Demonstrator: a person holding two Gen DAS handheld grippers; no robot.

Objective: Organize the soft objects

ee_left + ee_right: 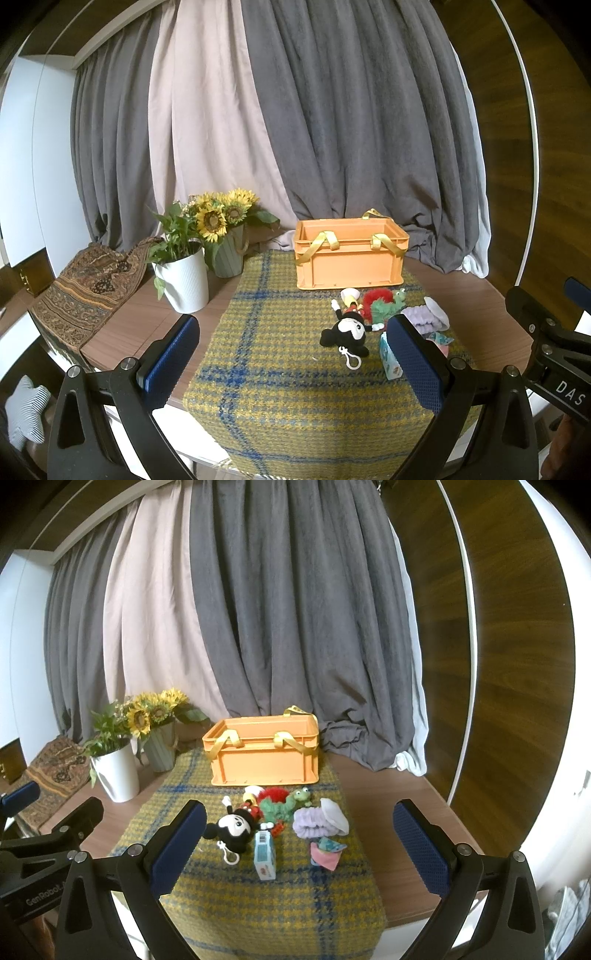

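An orange crate [351,254] [264,751] with yellow ribbon handles stands at the back of a yellow-and-blue plaid cloth [280,373] [273,901]. In front of it lie soft toys: a black-and-white mouse plush [345,332] [236,829], a green frog plush [388,304] [291,803] on a red fuzzy item, a lilac scrunchie [424,315] [314,821], a small pink-and-teal cloth [327,851], and a light blue box [265,854] [389,356]. My left gripper [291,363] is open and empty, near the table's front edge. My right gripper [299,847] is open and empty, short of the toys.
A white pot with a green plant [183,275] [116,771] and a grey-green vase of sunflowers [229,251] [159,747] stand left of the cloth. A patterned brown fabric [85,291] drapes the table's left end. Grey and beige curtains hang behind.
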